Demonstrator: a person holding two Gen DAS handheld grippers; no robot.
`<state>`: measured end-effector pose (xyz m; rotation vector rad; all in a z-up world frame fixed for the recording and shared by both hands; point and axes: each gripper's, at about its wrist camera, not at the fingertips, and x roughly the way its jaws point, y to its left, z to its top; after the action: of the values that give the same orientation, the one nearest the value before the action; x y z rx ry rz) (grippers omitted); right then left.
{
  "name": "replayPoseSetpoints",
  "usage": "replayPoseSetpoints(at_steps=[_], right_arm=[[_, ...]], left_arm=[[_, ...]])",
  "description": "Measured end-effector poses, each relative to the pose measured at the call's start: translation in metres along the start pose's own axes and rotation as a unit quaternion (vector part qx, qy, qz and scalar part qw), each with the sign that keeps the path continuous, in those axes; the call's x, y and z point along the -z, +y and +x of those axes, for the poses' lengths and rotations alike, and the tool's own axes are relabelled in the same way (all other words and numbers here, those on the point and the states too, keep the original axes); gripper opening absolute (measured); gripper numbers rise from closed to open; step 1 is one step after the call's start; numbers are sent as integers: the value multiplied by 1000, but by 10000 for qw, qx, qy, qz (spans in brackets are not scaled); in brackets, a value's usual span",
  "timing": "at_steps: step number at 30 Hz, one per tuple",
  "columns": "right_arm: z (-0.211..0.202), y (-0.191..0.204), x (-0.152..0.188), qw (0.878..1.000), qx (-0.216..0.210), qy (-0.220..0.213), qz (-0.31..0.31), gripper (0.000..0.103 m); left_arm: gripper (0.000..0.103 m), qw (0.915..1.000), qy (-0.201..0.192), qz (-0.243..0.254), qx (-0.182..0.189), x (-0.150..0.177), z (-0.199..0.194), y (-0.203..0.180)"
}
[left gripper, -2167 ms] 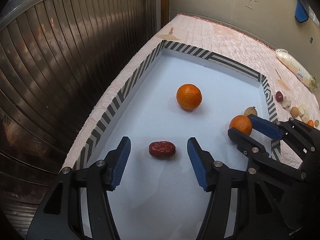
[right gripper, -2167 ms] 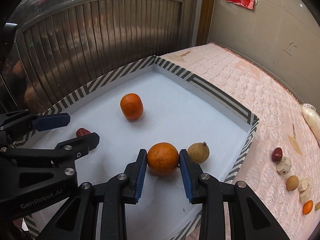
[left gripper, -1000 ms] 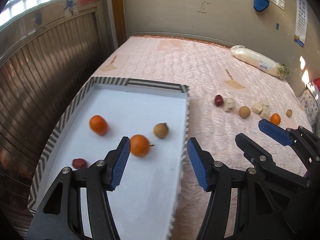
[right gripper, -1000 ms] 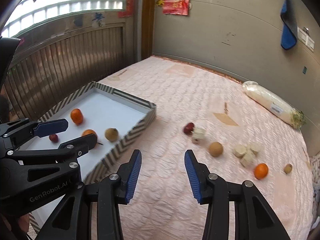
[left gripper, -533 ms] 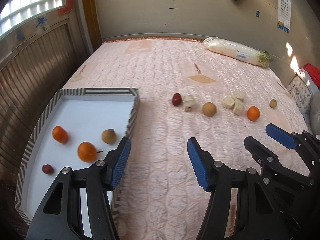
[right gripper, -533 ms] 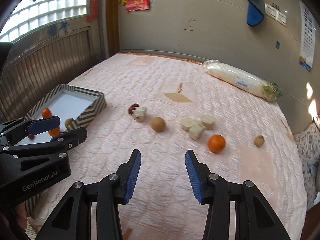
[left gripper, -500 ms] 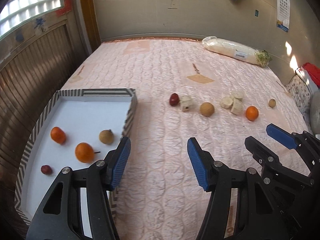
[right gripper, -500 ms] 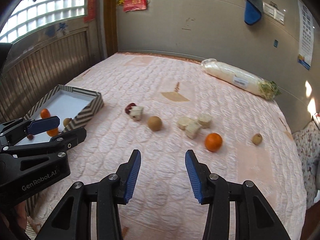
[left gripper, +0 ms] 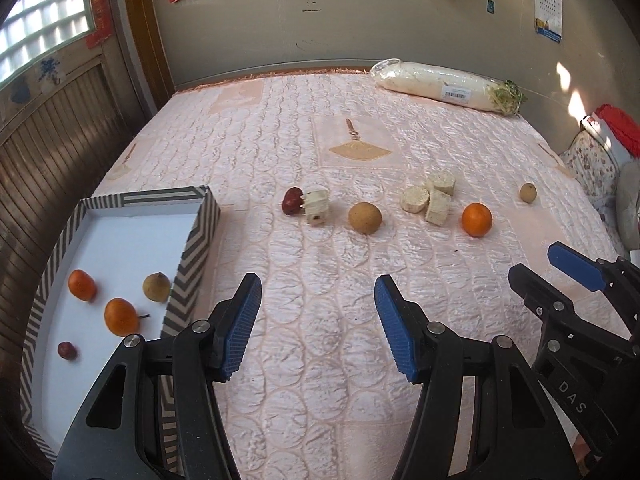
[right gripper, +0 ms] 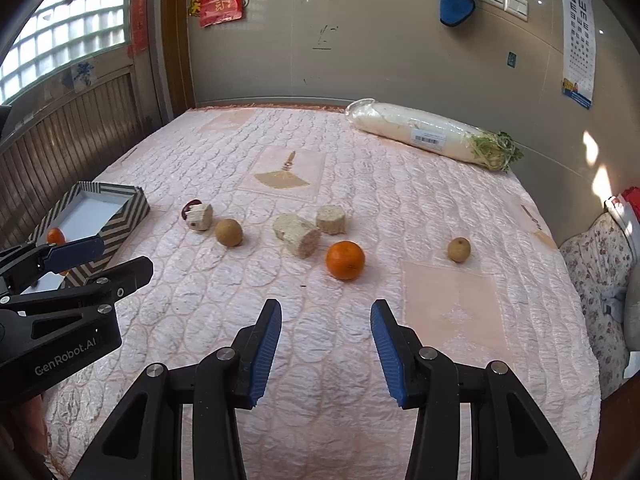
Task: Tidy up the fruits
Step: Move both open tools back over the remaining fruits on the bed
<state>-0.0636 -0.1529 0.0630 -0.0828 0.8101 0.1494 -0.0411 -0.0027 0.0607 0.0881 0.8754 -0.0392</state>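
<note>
Four fruits in striped tray (left gripper: pixel 192 248), long axis toward far wall.

left gripper (right gripper: pixel 76 260): "GenRobot.AI" | right gripper (left gripper: pixel 560 276): "DAS" | eye chart (right gripper: pixel 578 36): large "E"

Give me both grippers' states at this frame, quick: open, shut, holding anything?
Left gripper: open, nothing between its fingers.
Right gripper: open, nothing between its fingers.

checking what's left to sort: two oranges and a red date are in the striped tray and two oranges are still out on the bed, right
Not quite: only one orange is still out on the bed, as the right wrist view shows. The striped tray does hold two oranges and a red date.
</note>
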Motion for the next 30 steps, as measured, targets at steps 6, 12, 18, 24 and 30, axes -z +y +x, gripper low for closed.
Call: replayPoseSetpoints(at_steps=[6, 12, 18, 24, 30], right_arm=[[6, -13, 1, 10000, 4, 60, 76, 45], [13, -20, 2, 9999, 17, 108, 94, 45], [19, -25, 2, 9998, 25, 157, 107, 45], [25, -29, -1, 9997, 25, 189, 119, 45], [33, -32, -5, 9996, -99, 216, 138, 46]], left_arm=[[59, 10000, 40, 55, -2, -3, 9, -10], [59, 9999, 103, 65, 11, -6, 18, -16], [59, 9998, 181, 61, 27, -9, 27, -18], [59, 9982, 425, -155, 383, -19, 40, -7], [59, 9928, 745, -597, 719, -35, 58, 11]])
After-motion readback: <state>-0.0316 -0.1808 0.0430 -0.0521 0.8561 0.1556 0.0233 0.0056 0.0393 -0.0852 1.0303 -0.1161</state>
